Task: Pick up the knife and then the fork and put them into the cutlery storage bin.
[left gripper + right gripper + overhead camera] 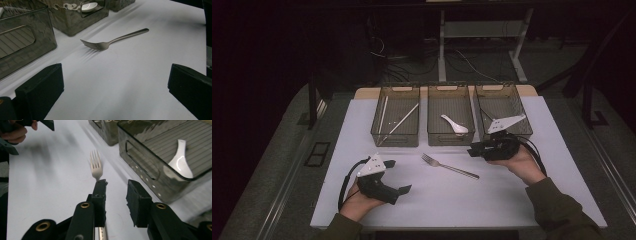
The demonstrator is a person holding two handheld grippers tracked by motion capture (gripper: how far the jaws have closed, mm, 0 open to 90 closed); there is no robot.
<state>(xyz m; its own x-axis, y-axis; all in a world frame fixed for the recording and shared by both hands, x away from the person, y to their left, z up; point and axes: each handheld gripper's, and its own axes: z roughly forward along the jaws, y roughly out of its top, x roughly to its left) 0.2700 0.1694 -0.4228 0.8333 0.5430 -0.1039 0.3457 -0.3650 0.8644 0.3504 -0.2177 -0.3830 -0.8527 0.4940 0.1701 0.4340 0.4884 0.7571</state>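
Note:
A metal fork [449,166] lies flat on the white mat [437,200], tines toward the left. My right gripper [474,149] hovers over its handle end, just in front of the middle bin. In the right gripper view its jaws [116,187] stand a little apart with nothing between them; the fork [96,166] runs out from under the left jaw. My left gripper [399,176] rests at the front left of the mat, jaws wide open and empty, facing the fork [112,41] from a distance.
Three dark see-through bins stand in a row at the back of the mat. The left bin [394,136] holds chopsticks [399,122], the middle bin [451,137] a white spoon [454,124]. The right bin [492,100] sits behind my right gripper.

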